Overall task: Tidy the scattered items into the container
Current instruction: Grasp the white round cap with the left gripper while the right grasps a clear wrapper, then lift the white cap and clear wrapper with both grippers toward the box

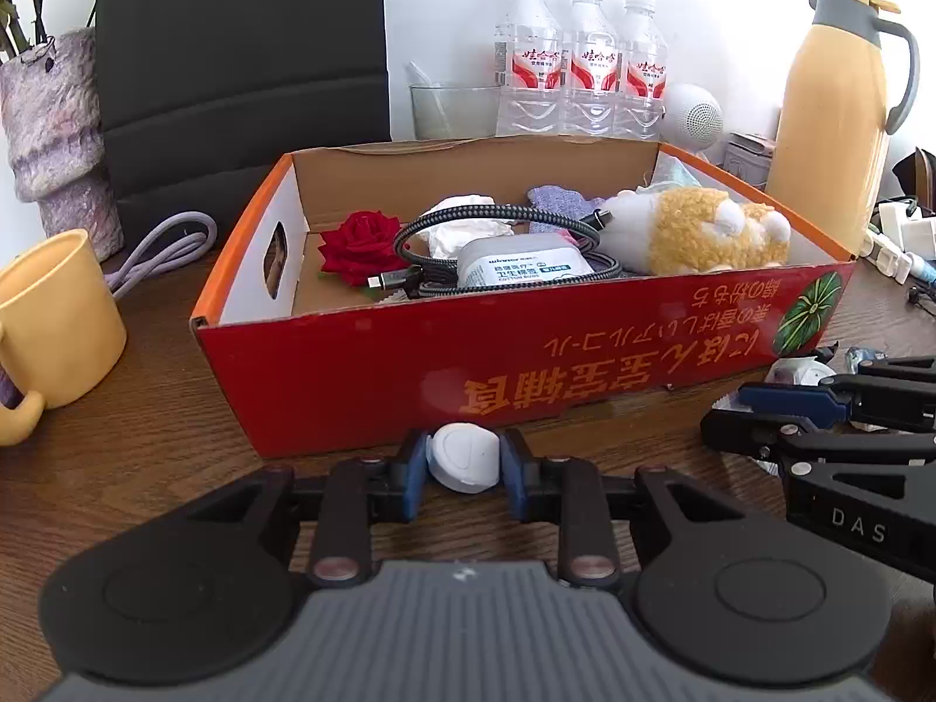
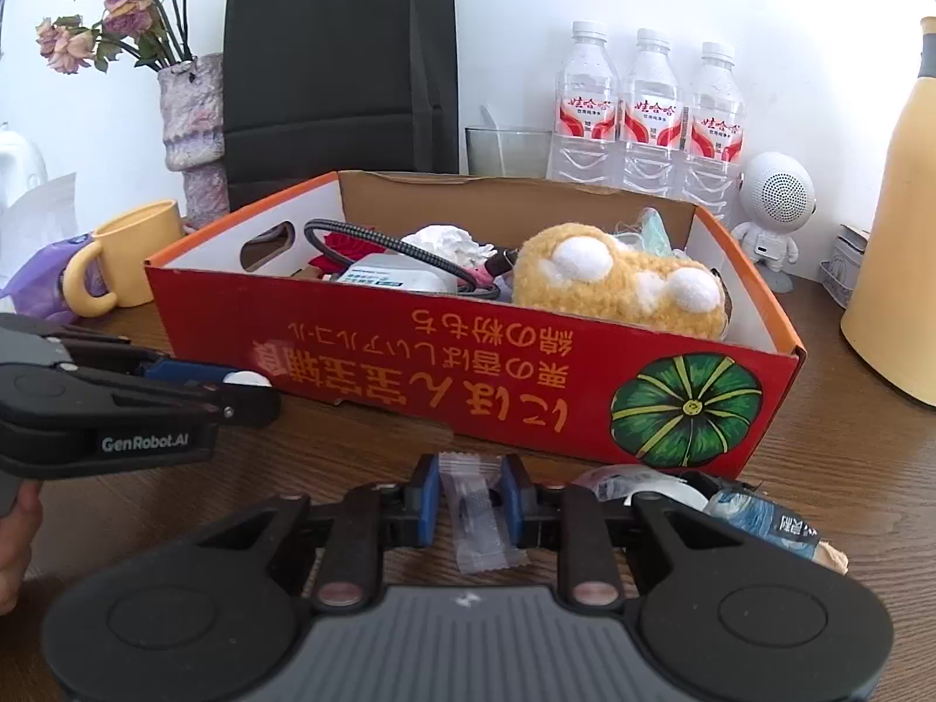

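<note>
From the left wrist view, the left gripper has its blue fingers pressed against both sides of a small white rounded case, holding it just in front of the near wall of the red cardboard box on the brown tabletop. Inside the box lie a red rose at 9 o'clock, a coiled black braided cable over a grey cotton-swab pack in the middle, crumpled white tissue behind them, and a yellow-and-white plush toy at 3 o'clock. The right gripper enters from 3 o'clock over a small heap of wrappers. A yellow mug stands at 9 o'clock, three water bottles at 12 o'clock behind the box, and a yellow thermos jug at 2 o'clock.

From the right wrist view, the right gripper has its fingers closed on a clear plastic sachet, which hangs between them above the tabletop, just in front of the box near its green pumpkin picture. At 3 o'clock of the fingers lie a white tape roll and a blue-and-white packet. The left gripper reaches in from 9 o'clock with the white case at its tip, close to the box's front wall. The plush toy fills the box's right end.
</note>
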`<action>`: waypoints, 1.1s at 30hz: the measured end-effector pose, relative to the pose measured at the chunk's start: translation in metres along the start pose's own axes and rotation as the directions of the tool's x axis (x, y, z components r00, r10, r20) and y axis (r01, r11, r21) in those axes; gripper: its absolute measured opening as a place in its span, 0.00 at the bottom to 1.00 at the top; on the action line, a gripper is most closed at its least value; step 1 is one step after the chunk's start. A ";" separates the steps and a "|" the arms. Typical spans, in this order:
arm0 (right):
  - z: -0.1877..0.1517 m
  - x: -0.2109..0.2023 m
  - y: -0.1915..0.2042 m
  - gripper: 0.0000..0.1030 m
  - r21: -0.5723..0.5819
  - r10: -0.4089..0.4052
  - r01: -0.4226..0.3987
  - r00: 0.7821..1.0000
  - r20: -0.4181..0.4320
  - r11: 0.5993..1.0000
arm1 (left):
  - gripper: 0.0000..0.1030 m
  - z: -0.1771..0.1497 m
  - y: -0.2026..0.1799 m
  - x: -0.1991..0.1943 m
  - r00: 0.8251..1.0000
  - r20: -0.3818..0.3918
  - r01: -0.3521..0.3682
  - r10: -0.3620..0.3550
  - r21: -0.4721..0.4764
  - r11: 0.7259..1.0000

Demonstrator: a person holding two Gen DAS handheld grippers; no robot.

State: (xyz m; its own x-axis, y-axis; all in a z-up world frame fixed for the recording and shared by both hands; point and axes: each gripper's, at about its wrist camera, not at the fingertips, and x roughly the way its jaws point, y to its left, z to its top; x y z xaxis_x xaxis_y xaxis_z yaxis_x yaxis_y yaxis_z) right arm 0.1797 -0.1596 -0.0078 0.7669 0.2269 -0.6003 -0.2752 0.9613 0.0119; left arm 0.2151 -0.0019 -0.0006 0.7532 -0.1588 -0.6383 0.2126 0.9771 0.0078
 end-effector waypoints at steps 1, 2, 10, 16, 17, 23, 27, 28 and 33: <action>0.000 0.000 0.000 0.21 0.003 0.002 -0.002 1.000 0.000 1.000 | 0.27 0.000 0.001 0.000 1.000 0.000 0.006 -0.006 -0.004 1.000; -0.001 -0.001 -0.001 0.21 0.003 0.004 -0.004 1.000 0.000 1.000 | 0.27 0.000 0.001 -0.001 1.000 0.000 0.009 -0.009 -0.007 1.000; -0.003 -0.002 0.001 0.21 0.019 0.021 -0.021 1.000 0.003 1.000 | 0.27 0.002 -0.001 -0.009 0.999 0.024 0.025 -0.025 -0.003 1.000; -0.002 -0.002 0.011 0.21 -0.004 0.032 -0.032 0.999 0.001 0.999 | 0.26 0.006 -0.003 -0.017 0.998 0.038 0.050 -0.049 -0.016 0.999; -0.002 -0.002 0.012 0.21 0.005 0.035 -0.035 0.999 0.000 0.999 | 0.26 0.006 -0.005 -0.020 0.997 0.047 0.056 -0.055 -0.021 0.998; 0.009 -0.016 0.016 0.21 -0.038 -0.019 0.020 0.999 0.040 0.999 | 0.26 0.014 -0.014 -0.054 0.990 0.139 0.035 -0.034 -0.008 0.999; 0.019 -0.068 0.003 0.21 0.057 -0.018 0.011 0.993 0.116 0.998 | 0.26 0.007 -0.025 -0.105 0.969 0.241 -0.042 0.044 -0.014 0.999; 0.018 -0.082 0.003 0.21 0.062 -0.025 0.016 0.990 0.137 0.998 | 0.26 0.003 -0.028 -0.118 0.964 0.260 -0.051 0.055 -0.020 0.998; -0.008 -0.140 0.008 0.21 0.089 -0.024 0.007 0.982 0.189 0.996 | 0.26 -0.035 -0.043 -0.176 0.938 0.337 -0.059 0.075 -0.058 0.997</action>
State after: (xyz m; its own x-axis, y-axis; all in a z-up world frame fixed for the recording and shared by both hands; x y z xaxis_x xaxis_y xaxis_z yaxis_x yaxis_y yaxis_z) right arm 0.0660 -0.1852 0.0699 0.8689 0.2297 -0.4384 -0.2172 0.9729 0.0793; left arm 0.0521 -0.0112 0.0844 0.9327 -0.1232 -0.3389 0.1312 0.9914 0.0008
